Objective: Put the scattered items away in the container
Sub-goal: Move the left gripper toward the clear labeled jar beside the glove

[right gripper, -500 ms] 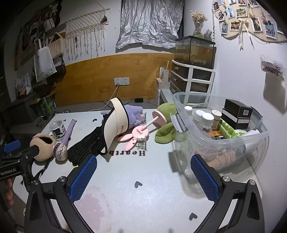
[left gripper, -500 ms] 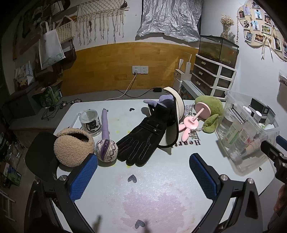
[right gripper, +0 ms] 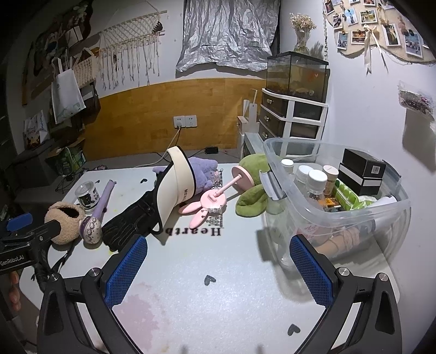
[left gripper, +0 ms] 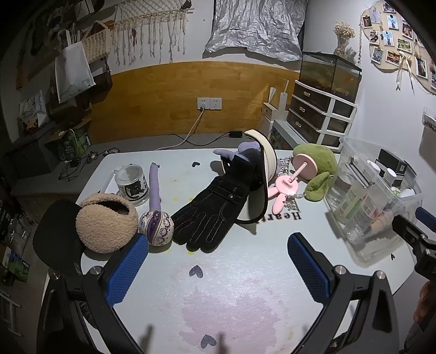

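Left gripper hovering agape, empty | black glove lying just ahead, fingers toward it | right gripper agape, farther

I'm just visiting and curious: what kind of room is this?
Probably a lived-in room at home, not a lab: a fish tank on plastic drawers, photos pinned to the wall, and toys and a glove scattered on the table.

White walls are rising above a wooden wainscot panel carrying a double wall socket. A crinkled silver sheet is hanging beside a macramé hanging. A glass tank is sitting on a drawer unit; photographs are dotting the right wall.
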Motion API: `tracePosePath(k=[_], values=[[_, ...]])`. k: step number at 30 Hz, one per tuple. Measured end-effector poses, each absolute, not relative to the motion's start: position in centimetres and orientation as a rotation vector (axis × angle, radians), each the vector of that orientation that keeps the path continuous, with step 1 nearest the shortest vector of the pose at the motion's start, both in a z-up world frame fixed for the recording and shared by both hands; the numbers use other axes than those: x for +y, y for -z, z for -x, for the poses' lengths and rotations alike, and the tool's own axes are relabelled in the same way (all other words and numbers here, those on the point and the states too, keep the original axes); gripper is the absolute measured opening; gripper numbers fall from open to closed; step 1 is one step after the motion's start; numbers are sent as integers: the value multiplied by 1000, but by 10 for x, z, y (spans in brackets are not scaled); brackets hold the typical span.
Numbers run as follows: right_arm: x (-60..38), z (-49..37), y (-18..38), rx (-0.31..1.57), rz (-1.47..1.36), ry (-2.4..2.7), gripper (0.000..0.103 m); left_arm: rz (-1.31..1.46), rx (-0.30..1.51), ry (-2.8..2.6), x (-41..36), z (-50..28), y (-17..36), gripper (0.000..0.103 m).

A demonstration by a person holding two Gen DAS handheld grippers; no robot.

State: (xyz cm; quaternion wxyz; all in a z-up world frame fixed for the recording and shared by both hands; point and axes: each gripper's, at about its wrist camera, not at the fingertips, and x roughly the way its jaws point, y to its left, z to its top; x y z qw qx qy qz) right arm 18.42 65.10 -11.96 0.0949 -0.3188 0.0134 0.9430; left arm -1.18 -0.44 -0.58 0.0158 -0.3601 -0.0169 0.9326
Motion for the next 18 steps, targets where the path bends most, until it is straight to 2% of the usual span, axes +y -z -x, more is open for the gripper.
tracePosePath(k=[18], values=[[643,-161,141,49,1092,-2808,103,1191,-100,-2876,-13,28,22,103]])
